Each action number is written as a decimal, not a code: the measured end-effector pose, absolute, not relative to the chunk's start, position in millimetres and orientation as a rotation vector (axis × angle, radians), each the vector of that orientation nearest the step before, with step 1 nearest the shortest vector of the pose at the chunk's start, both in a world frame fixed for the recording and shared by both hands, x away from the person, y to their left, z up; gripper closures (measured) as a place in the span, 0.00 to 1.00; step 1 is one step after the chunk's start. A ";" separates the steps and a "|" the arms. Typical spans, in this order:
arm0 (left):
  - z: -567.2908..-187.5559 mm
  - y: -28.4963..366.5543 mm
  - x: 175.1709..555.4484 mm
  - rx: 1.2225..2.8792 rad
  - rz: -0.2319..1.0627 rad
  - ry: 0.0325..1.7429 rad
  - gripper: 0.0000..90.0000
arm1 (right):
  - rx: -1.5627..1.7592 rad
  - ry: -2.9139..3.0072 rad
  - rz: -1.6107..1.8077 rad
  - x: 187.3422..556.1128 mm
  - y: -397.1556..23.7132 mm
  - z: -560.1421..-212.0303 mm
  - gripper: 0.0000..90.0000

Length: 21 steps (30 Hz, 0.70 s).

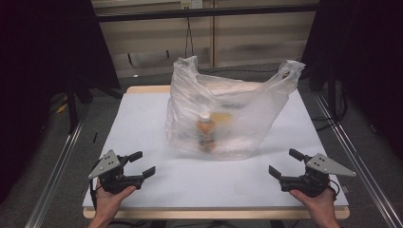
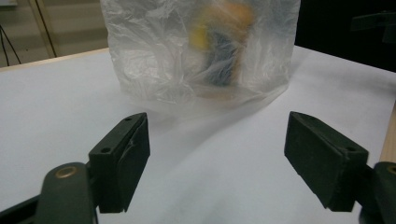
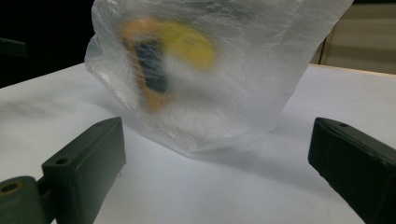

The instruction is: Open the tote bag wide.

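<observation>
A dim room with dark curtains [image 1: 43,57] surrounds the white table [image 1: 142,118], a pale wall [image 1: 247,33] beyond it. Ahead of and between the left gripper [image 1: 138,165] and right gripper [image 1: 286,164], both gaping and empty, stands a translucent plastic bag [image 1: 228,114] with an orange bottle [image 1: 206,133] inside.

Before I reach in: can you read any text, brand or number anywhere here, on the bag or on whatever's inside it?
No text can be read.
Plastic bag: translucent, no print visible on it.
Bottle inside the bag: an orange and dark label shows through the film, but it is too blurred to read in the high view and in both gripper views.
Left tongs and right tongs: no markings legible.
</observation>
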<state>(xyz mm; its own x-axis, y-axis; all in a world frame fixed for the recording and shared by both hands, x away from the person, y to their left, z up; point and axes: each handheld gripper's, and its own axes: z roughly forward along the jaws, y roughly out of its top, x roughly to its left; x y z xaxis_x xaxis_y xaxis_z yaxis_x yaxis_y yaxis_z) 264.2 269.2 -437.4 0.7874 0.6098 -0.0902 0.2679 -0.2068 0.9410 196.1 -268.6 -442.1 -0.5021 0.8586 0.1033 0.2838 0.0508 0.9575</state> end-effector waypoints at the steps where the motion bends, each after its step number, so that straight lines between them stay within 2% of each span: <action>1: -437.4 269.2 264.2 1.795 0.360 0.679 0.28 | 1.147 1.825 1.460 195.9 -268.3 -442.1 0.05; 4: -437.8 269.9 264.8 1.790 0.349 0.674 0.30 | 1.144 1.829 1.455 195.9 -267.7 -441.9 0.08; 5: -437.6 269.0 264.5 1.796 0.354 0.675 0.35 | 1.154 1.834 1.462 196.9 -267.6 -441.9 0.20; 6: -437.6 269.0 264.5 1.796 0.354 0.675 0.36 | 1.153 1.845 1.468 197.2 -268.3 -441.9 0.27; 7: -437.7 268.1 264.9 1.797 0.338 0.680 0.36 | 1.153 1.845 1.468 197.2 -268.3 -441.9 0.27; 8: -437.9 267.0 264.4 1.788 0.319 0.686 0.40 | 1.159 1.850 1.479 197.9 -268.1 -442.4 0.27; 10: -436.5 265.0 264.5 1.799 0.319 0.659 0.50 | 1.156 1.852 1.478 199.3 -268.1 -441.8 0.36; 11: -436.5 265.0 264.5 1.799 0.319 0.659 0.54 | 1.156 1.852 1.478 199.3 -268.1 -441.8 0.36; 12: -435.4 263.5 264.3 1.793 0.316 0.666 0.59 | 1.153 1.866 1.500 201.1 -267.9 -439.9 0.45; 16: -432.6 256.8 264.9 1.804 0.302 0.650 0.73 | 1.153 1.883 1.510 206.6 -265.3 -437.4 0.53; 17: -431.5 253.6 266.7 1.815 0.287 0.623 0.79 | 1.137 1.900 1.519 210.6 -262.8 -435.4 0.63; 21: -430.3 247.5 272.2 1.820 0.255 0.611 0.92 | 1.132 1.918 1.570 219.1 -260.9 -430.1 0.78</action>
<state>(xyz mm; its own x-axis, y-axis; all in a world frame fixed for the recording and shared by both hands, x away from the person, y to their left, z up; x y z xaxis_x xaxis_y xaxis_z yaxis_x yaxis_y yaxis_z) 272.2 247.5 -430.3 0.8412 0.5257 -0.1266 0.2797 -0.2227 0.9339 219.1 -260.9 -430.1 -0.5840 0.7930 0.1734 0.3268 0.0342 0.9445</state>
